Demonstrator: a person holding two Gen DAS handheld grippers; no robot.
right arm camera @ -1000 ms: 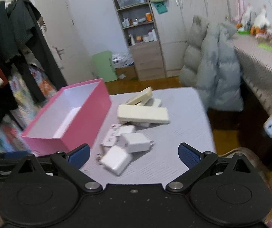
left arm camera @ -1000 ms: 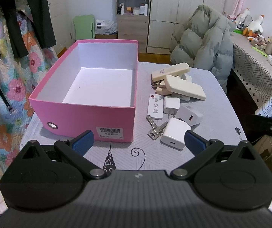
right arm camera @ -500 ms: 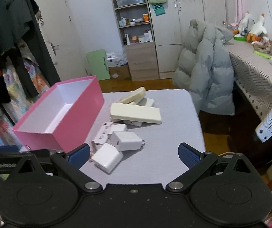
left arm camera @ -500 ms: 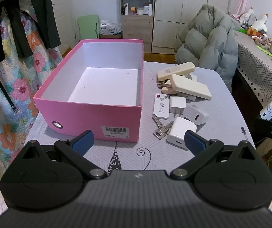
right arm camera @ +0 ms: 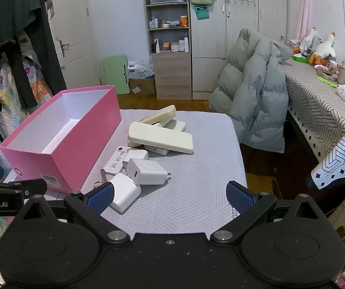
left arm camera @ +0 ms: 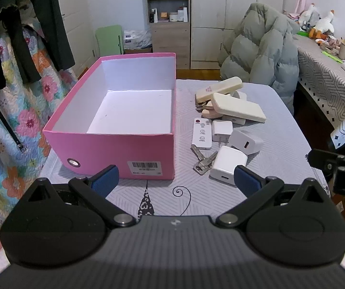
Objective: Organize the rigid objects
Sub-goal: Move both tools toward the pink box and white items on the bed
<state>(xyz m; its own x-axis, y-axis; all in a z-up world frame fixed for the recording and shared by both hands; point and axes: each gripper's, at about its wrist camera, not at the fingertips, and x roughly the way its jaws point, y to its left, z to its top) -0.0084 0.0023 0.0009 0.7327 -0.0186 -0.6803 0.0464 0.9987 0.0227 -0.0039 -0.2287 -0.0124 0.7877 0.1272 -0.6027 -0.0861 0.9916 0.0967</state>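
A: Cameras on both grippers sit higher and further back than a second ago. The pink box (left arm camera: 114, 149) and the pile beside it look unmoved, so I judge nothing has been sorted yet.

B: Fingers?

A: Left gripper (left arm camera: 175, 177) spread wide, holding nothing. Right gripper (right arm camera: 170, 197) the same, hanging over the near edge of the counter (right arm camera: 196, 192).

B: Where are the things?

A: All on the counter just right of the box, which stands empty. Counted: three white chargers, nearest one (left arm camera: 229, 165) touching the keys (left arm camera: 202, 160); one small white remote (left arm camera: 202, 133); one set of keys; two long cream remotes, the flat one (left arm camera: 238, 107) lying across the stack, the other (left arm camera: 218, 89) behind. More pieces sit under them, too hidden to count.
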